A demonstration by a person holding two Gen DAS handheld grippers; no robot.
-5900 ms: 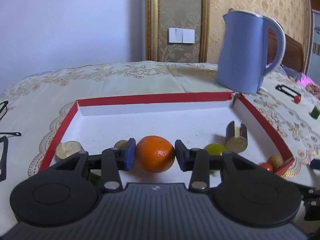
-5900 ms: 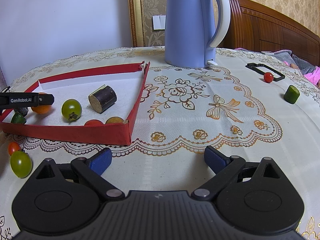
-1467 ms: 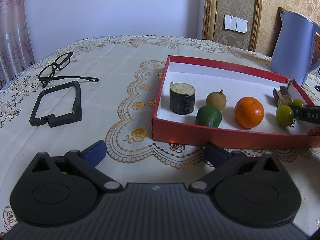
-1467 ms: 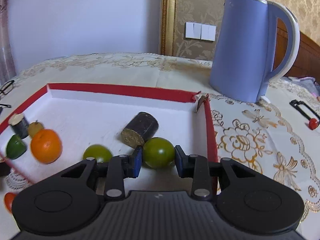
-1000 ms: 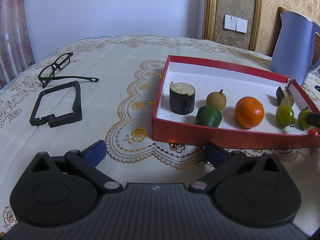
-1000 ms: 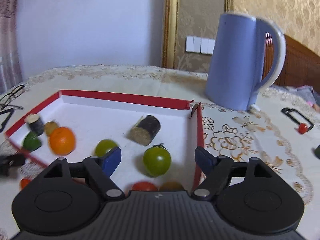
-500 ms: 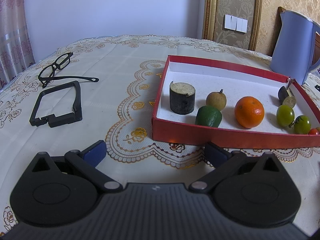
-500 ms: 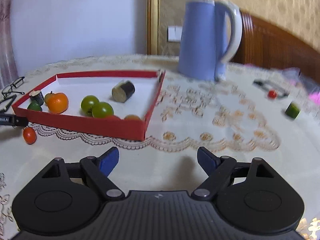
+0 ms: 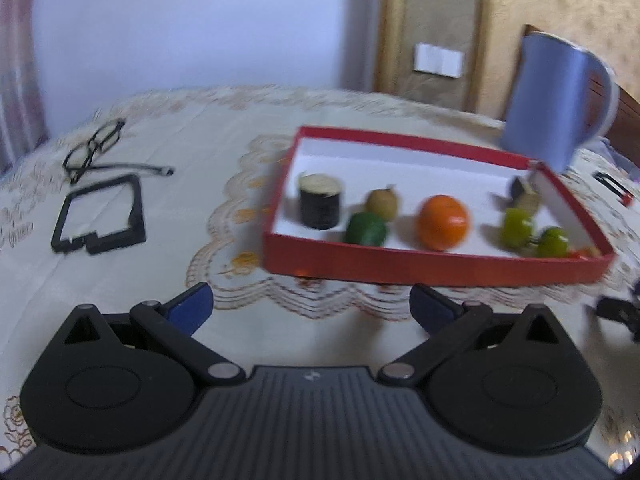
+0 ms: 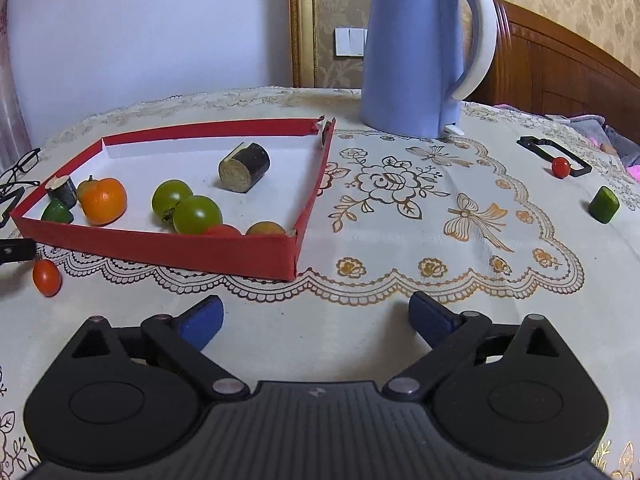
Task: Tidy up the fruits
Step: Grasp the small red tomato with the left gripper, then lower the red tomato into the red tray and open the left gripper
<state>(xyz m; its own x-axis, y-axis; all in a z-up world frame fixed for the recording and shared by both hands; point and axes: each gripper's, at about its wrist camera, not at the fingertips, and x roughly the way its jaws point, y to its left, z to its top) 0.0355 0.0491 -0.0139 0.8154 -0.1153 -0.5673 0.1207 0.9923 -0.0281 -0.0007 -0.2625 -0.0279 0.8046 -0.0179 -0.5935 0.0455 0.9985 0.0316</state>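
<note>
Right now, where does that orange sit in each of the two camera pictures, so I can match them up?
Left wrist view: the orange lies in the middle of the red tray, just behind its near wall.
Right wrist view: the orange lies at the tray's left end, far left in the picture.
Shared landmark: the blue kettle stands beyond the tray's far right corner in both.

Left hand-held gripper (image 9: 312,304): jaws spread wide, nothing between blue pads, angled downward, view motion-blurred. Right hand-held gripper (image 10: 316,316): jaws just been opening, now at full spread, empty, pitched down, blue fingertips (image 10: 202,322) clear of any contact.
</note>
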